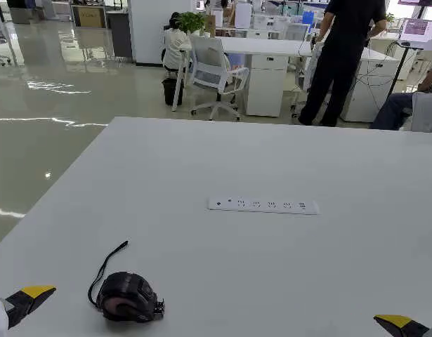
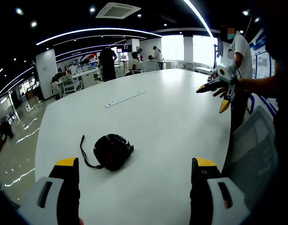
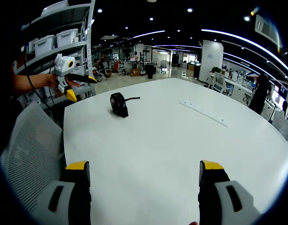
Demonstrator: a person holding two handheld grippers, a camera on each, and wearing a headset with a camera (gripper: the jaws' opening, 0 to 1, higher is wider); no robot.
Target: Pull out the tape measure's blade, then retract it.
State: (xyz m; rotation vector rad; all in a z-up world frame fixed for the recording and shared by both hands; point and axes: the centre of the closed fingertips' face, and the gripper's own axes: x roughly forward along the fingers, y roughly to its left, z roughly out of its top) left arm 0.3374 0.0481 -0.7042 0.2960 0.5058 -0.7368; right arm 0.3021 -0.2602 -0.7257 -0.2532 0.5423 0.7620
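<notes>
Evidently the opening step is not yet begun: the tape measure [image 1: 128, 297] lies untouched on the white tabletop [image 1: 272, 154], close to its near edge and toward the near left corner, with its black wrist strap [image 1: 107, 263] trailing away toward the far edge. No blade is seen drawn out of the case. A power strip [image 1: 263, 205] is laid flat nearer the middle of the tabletop, well apart from the tape measure.

The left gripper [image 2: 135, 164] is held above the near edge, just beside the tape measure, its jaws spread wide and nothing gripped. The right gripper [image 3: 144, 166] is kept well apart, toward the near right corner, equally wide open and empty.

For the next move, the case is judged to need steadying by one gripper while the blade's end hook is pinched by the other; the hook itself cannot be clearly made out.
</notes>
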